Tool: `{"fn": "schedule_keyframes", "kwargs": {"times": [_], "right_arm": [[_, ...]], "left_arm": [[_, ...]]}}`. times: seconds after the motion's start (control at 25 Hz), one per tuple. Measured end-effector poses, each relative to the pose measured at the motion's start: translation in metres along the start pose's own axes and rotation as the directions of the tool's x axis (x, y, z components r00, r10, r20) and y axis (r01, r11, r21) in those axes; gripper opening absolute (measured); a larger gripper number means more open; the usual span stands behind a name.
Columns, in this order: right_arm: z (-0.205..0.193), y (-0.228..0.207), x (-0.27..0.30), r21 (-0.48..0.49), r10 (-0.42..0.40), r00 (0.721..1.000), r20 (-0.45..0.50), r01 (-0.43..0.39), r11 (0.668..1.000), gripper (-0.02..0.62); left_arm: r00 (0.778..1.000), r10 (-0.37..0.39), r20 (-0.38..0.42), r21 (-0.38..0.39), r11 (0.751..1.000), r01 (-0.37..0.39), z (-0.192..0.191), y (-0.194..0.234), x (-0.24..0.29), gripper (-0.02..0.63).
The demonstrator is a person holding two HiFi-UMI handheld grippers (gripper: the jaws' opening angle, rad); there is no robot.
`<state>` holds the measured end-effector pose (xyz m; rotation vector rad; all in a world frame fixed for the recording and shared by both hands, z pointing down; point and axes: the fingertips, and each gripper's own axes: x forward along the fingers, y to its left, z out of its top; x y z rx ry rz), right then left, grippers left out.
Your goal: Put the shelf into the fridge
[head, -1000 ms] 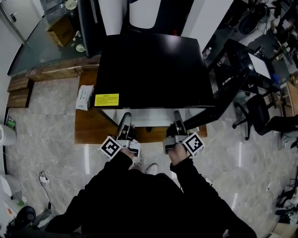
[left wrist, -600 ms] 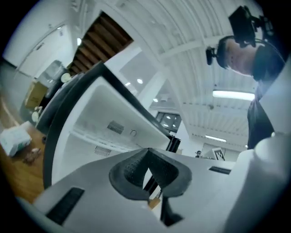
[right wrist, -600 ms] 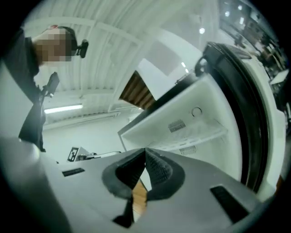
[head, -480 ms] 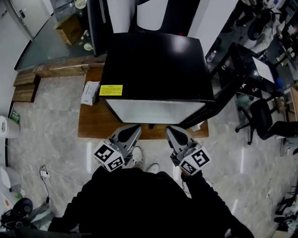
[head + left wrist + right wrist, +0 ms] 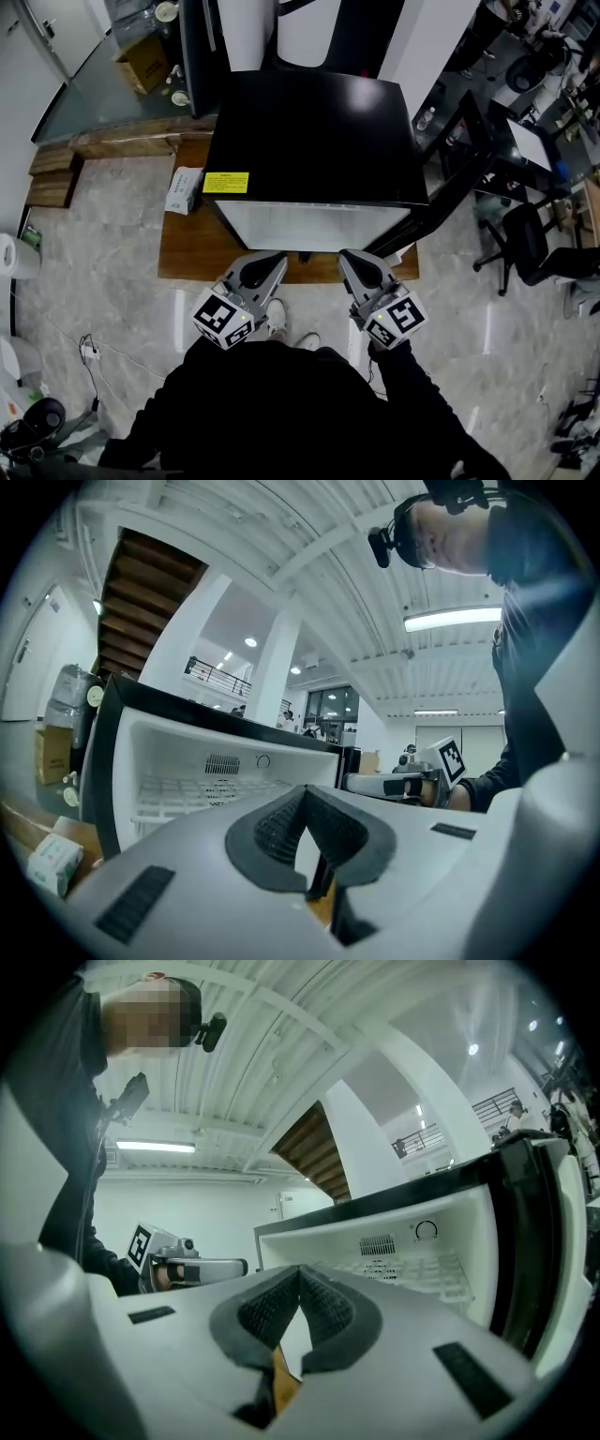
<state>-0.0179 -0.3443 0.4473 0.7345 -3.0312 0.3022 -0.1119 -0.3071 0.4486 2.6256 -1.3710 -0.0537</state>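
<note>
Left gripper [image 5: 270, 261], right gripper [image 5: 352, 259] drawn back from fridge [image 5: 314, 131] | jaws closed, empty | shelf [image 5: 202, 794] level inside, lengthwise side-to-side

Source: long white ceiling strip lamp [image 5: 455, 619], bright overhead.
Glare: faint sheen on glossy black fridge top [image 5: 319, 131].
Distortion: gripper views fisheye, corners black.
Exposure: head view dim, dark clothing lacks detail.

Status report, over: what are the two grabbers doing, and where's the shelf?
Left gripper and right gripper shut, empty, facing the open fridge. White wire shelf lies inside it. Nothing seen blocking the opening.
</note>
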Motion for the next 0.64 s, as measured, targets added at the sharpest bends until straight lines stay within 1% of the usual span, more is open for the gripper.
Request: {"fn": "schedule_keyframes", "kwargs": {"times": [0.16,0.64], "right_arm": [[-0.007,-0.005,0.0,0.011,-0.021,1.0,-0.006,0.021,1.0,0.006],[-0.017,-0.004,0.003,0.008,-0.033,0.999,-0.021,0.033,0.999,0.006]], "left_arm": [[1.0,0.009,-0.004,-0.003,1.0,-0.009,-0.003,0.004,-0.002,0.006],[1.0,0.004,-0.01,-0.013,1.0,-0.004,-0.01,0.004,-0.002,0.006]]}}
